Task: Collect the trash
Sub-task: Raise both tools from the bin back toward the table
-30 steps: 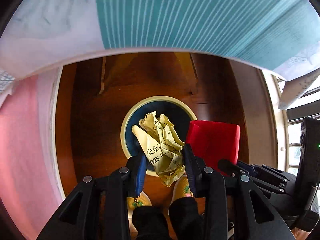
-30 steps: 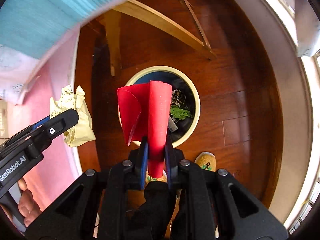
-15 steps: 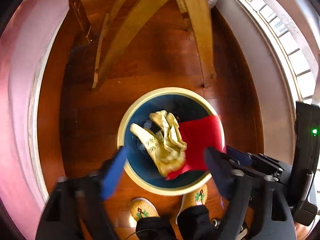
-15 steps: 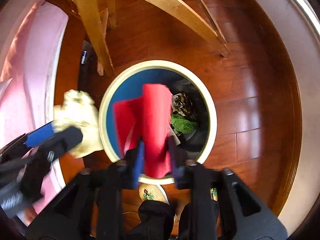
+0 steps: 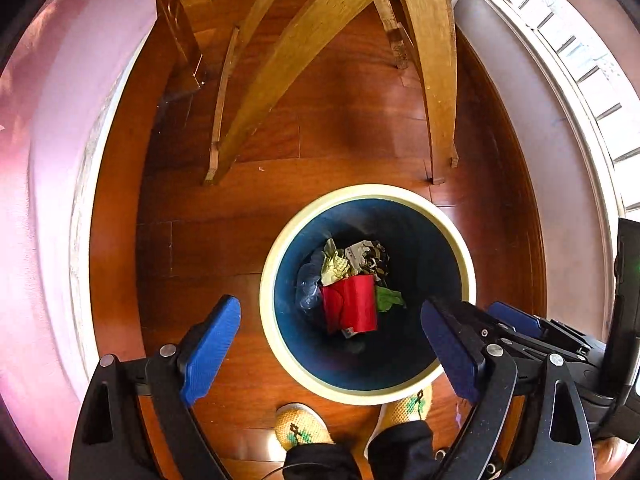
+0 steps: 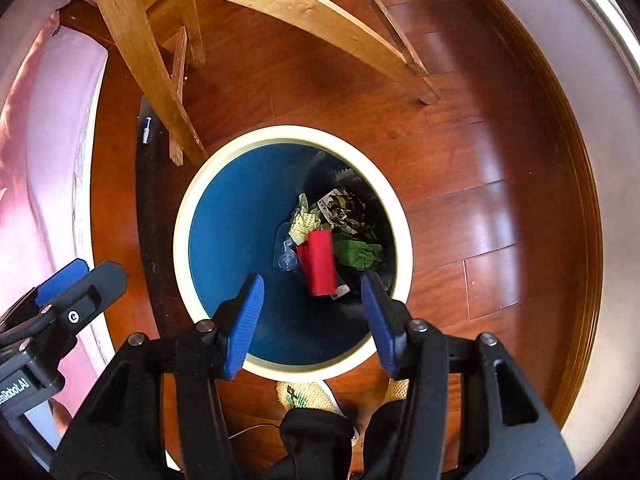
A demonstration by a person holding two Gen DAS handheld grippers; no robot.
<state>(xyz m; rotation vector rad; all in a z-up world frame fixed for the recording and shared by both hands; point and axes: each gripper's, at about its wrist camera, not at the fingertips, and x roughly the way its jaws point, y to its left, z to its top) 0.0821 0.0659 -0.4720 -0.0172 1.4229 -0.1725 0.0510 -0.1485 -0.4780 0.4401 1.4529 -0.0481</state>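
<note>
Both grippers point steeply down over a round bin point(image 5: 269, 320) standing on a dark wooden floor point(image 5: 352, 120).

Left gripper point(image 5: 332, 344): jaws spread wide and opening, nothing between the blue pads point(image 5: 208, 352). Seen in the right wrist view at the left edge point(image 6: 64, 292).

Right gripper point(image 6: 312, 320): jaws parted about halfway and opening, empty, pads clear of everything. Its black body shows at the lower right of the left wrist view.

Bin: cream rim, blue inside wall point(image 6: 240, 232). At the bottom lies the trash: a red folded paper point(image 5: 352, 304) on top, a crumpled yellow paper point(image 5: 334, 266) just beyond it and touching, a green scrap point(image 5: 388, 298) beside the red one toward the right, dark printed wrappers point(image 6: 344, 204) at the far side, and something clear plastic point(image 5: 306, 292) on the left.

The person's slippered feet point(image 5: 302, 426) stand at the near rim of the bin. Pale wooden furniture legs point(image 5: 436, 80) rise from the floor beyond the bin. Pink cloth point(image 5: 36, 160) along the left.
</note>
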